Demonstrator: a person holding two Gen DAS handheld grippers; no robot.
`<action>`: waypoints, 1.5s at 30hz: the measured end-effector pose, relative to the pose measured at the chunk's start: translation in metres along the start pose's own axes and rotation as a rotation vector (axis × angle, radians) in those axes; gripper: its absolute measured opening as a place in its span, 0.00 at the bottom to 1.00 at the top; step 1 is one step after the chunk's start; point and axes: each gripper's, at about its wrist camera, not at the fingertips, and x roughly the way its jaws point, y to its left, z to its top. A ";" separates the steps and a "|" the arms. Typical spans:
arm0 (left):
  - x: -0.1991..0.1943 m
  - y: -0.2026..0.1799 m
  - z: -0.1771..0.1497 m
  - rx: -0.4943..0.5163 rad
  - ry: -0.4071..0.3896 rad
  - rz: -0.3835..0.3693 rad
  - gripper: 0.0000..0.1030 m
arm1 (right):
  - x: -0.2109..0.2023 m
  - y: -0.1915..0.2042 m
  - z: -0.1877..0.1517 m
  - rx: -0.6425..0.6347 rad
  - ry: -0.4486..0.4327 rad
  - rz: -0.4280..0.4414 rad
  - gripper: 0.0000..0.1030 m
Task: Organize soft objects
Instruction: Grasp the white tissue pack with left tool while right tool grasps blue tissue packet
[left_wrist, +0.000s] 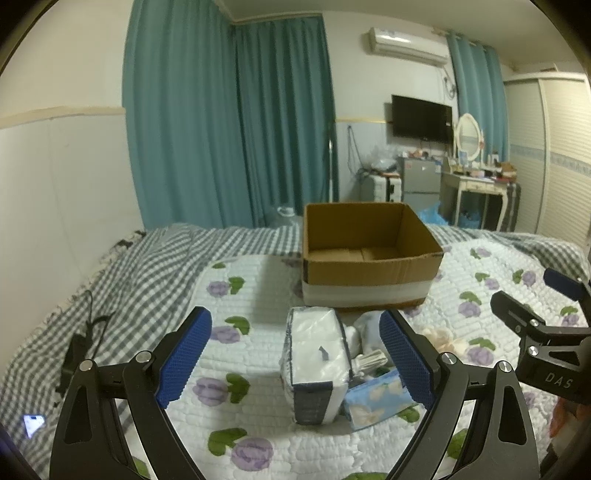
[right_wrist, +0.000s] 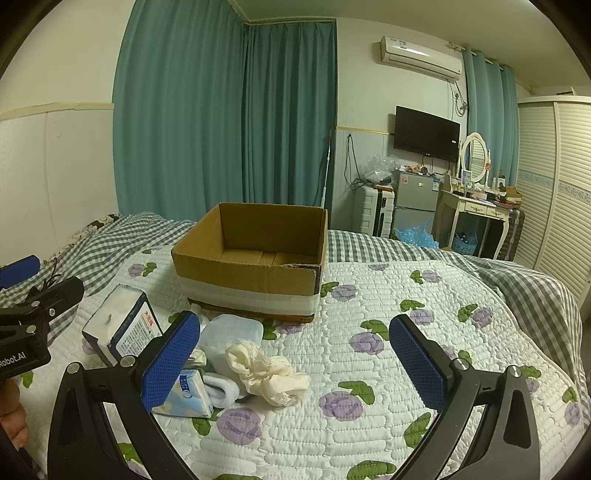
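An open cardboard box (left_wrist: 369, 258) (right_wrist: 255, 258) stands empty on the floral quilt. In front of it lies a pile of soft things: a white tissue pack with a dark blue end (left_wrist: 316, 363) (right_wrist: 118, 328), a small light-blue tissue packet (left_wrist: 376, 402) (right_wrist: 184, 397), a pale blue cloth (right_wrist: 232, 334), white socks (right_wrist: 221, 389) and a cream lace scrunchie (right_wrist: 266, 373). My left gripper (left_wrist: 295, 363) is open and empty, its fingers either side of the tissue pack. My right gripper (right_wrist: 295, 363) is open and empty over the scrunchie.
The bed has a floral quilt (right_wrist: 388, 350) over a grey checked sheet (left_wrist: 122, 273). A black cable (left_wrist: 79, 343) and a lit phone (left_wrist: 33, 422) lie at the left. A fridge (right_wrist: 413, 203), a dressing table (right_wrist: 476, 210) and a wardrobe (right_wrist: 554, 192) stand beyond.
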 end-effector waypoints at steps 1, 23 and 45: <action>0.001 -0.002 -0.001 0.004 0.005 0.001 0.91 | 0.000 0.000 0.000 0.000 0.000 0.000 1.00; 0.060 -0.005 -0.045 0.088 0.112 -0.134 0.53 | 0.038 0.031 -0.023 -0.107 0.126 -0.010 1.00; 0.047 0.067 -0.039 0.021 0.134 -0.143 0.44 | 0.082 0.123 -0.059 -0.138 0.317 0.084 0.92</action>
